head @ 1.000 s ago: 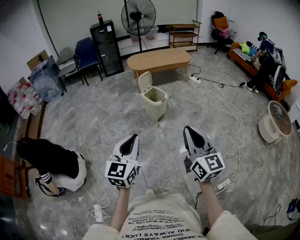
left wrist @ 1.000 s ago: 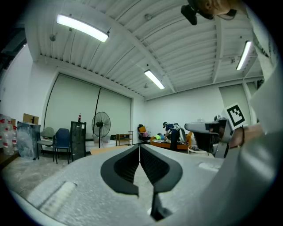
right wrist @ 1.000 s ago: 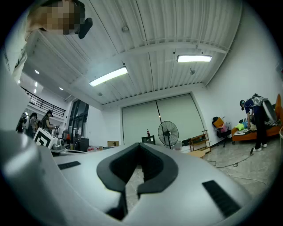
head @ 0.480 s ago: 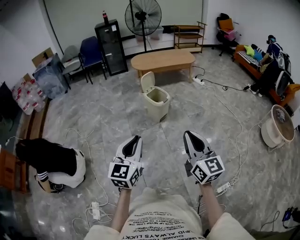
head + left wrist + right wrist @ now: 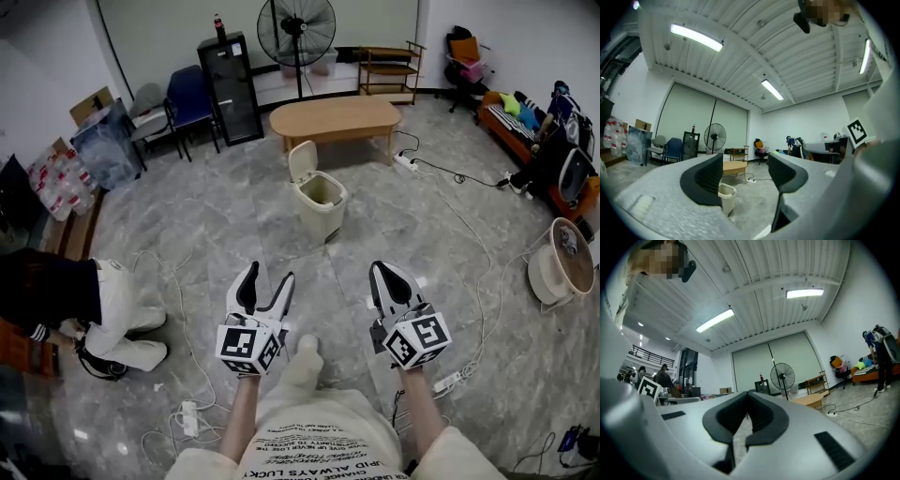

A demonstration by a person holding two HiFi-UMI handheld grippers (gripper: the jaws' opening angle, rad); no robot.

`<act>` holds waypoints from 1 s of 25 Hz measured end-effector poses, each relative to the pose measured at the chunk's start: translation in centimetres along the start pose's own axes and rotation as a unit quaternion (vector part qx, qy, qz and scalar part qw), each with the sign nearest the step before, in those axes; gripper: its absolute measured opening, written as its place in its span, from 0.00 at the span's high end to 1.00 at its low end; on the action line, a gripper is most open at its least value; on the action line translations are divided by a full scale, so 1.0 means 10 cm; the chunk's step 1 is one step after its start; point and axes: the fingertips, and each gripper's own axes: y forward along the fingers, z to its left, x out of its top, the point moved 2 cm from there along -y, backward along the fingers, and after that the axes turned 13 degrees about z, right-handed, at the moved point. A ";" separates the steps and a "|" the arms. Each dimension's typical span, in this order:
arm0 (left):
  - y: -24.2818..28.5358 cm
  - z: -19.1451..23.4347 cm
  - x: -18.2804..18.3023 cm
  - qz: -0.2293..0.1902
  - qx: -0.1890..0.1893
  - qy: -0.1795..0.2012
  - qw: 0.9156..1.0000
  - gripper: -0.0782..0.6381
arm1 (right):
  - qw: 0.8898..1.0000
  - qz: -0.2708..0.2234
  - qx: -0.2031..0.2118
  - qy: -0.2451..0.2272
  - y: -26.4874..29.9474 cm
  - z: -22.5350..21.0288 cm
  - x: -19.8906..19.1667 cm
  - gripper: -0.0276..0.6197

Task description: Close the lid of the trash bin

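A cream trash bin (image 5: pixel 322 201) stands on the grey floor ahead of me, its lid (image 5: pixel 301 160) tilted up at the back and the inside showing. The left gripper view catches the trash bin (image 5: pixel 726 198) small between its jaws. My left gripper (image 5: pixel 264 282) is held level well short of the bin; its jaws are opening, with nothing between them. My right gripper (image 5: pixel 385 269) is beside it, shut and empty, also far from the bin. In the right gripper view my right gripper (image 5: pixel 746 423) shows its pads together.
A wooden coffee table (image 5: pixel 336 116) stands behind the bin, with a fan (image 5: pixel 296 32) and a black cabinet (image 5: pixel 228 87) by the back wall. A person (image 5: pixel 66 302) bends low at the left. Cables and a power strip (image 5: pixel 446 382) lie on the floor. A round heater (image 5: pixel 561 263) sits right.
My left gripper's jaws have spread apart from shut. The view has drawn slightly nearer to the bin. The person at the left has shifted posture.
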 end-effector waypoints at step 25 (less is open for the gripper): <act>2.26 1.22 0.00 0.037 -0.065 -0.033 0.997 0.49 | 0.997 0.046 -0.059 0.020 2.09 -1.21 0.22 0.95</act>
